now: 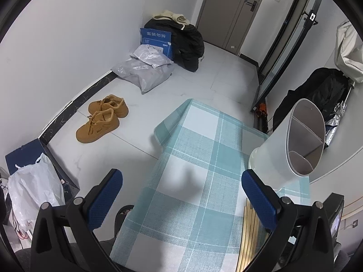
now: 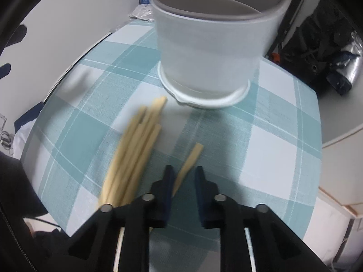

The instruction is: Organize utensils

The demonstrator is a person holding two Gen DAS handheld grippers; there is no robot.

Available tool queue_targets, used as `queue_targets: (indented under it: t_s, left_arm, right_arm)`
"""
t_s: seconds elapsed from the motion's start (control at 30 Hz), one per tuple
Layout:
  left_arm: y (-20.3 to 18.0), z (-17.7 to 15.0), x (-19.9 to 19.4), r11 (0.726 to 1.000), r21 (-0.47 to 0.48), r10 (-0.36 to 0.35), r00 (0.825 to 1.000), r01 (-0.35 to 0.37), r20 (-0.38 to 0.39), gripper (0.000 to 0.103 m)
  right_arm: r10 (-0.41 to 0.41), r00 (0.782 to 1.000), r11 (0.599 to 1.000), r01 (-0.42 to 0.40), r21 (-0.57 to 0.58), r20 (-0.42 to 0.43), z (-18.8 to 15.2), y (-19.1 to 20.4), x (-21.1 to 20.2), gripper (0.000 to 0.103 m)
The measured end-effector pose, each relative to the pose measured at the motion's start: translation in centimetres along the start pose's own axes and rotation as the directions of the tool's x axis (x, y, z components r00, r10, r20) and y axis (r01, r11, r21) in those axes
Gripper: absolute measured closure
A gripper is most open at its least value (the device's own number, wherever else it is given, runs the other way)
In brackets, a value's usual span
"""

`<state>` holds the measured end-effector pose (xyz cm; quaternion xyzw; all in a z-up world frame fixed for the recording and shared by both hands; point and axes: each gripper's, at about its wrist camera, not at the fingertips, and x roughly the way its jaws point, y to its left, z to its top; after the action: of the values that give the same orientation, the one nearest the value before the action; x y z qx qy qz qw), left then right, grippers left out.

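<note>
A white utensil holder (image 2: 211, 45) with inner dividers stands on the teal checked tablecloth (image 2: 272, 136); it also shows at the right of the left wrist view (image 1: 285, 147). A bundle of wooden chopsticks (image 2: 133, 151) lies in front of it, and its ends show in the left wrist view (image 1: 248, 233). A single chopstick (image 2: 189, 161) runs between the fingers of my right gripper (image 2: 183, 176), which are nearly closed around it; contact is unclear. My left gripper (image 1: 181, 190) is open and empty above the table.
Left of the table on the floor are tan shoes (image 1: 102, 117), grey parcels (image 1: 145, 70), a blue box (image 1: 156, 40), dark clothing (image 1: 188, 43) and a white plastic bag (image 1: 34, 188). A dark bag (image 1: 317, 95) sits right of the table. A sandalled foot (image 1: 124, 213) shows by the table edge.
</note>
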<state>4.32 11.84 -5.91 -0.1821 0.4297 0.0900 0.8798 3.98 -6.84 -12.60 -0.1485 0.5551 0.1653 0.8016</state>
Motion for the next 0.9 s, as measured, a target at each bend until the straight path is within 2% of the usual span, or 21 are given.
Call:
queue_targets:
  t_s: [0.2, 0.37, 0.47, 0.5, 0.63, 0.77, 0.9]
  left_arm:
    - [0.0, -0.1, 0.2, 1.000, 0.002, 0.007, 1.000, -0.007, -0.011, 0.001]
    - [-0.1, -0.9, 0.8, 0.999, 0.033, 0.021, 0.999, -0.019, -0.041, 0.001]
    - [-0.4, -1.8, 1.4, 0.998, 0.063, 0.002, 0.996, 0.003, -0.084, 0.001]
    - [-0.6, -2.1, 1.5, 0.997, 0.075, -0.006, 0.995, 0.013, -0.102, 0.001]
    - [-2.3, -3.9, 2.6, 0.985, 0.166, -0.013, 0.983, 0.045, -0.185, 0.001]
    - [-4.9, -6.0, 3.2, 0.955, 0.289, 0.007, 0.972, 0.064, -0.236, 0.001]
    - [-5.8, -6.9, 4.1, 0.942, 0.331, 0.039, 0.957, 0.061, -0.289, 0.001]
  right_arm:
    - [0.069, 0.997, 0.996, -0.068, 0.052, -0.025, 0.0, -2.5, 0.4, 0.091]
    - [0.053, 0.999, 0.998, -0.053, 0.045, -0.004, 1.6, -2.7, 1.1, 0.089]
    - [0.051, 0.999, 0.997, -0.052, 0.049, 0.018, 2.8, -2.9, 1.6, 0.089]
    - [0.054, 0.998, 0.997, -0.055, 0.052, 0.022, 2.0, -2.9, 1.9, 0.089]
    - [0.094, 0.994, 0.992, -0.098, 0.082, 0.053, 1.6, -4.2, 1.8, 0.098]
    - [0.171, 0.976, 0.959, -0.196, 0.205, 0.132, 1.6, -6.9, 0.9, 0.098]
    - [0.241, 0.946, 0.901, -0.301, 0.312, 0.218, 1.5, -9.7, 0.0, 0.098]
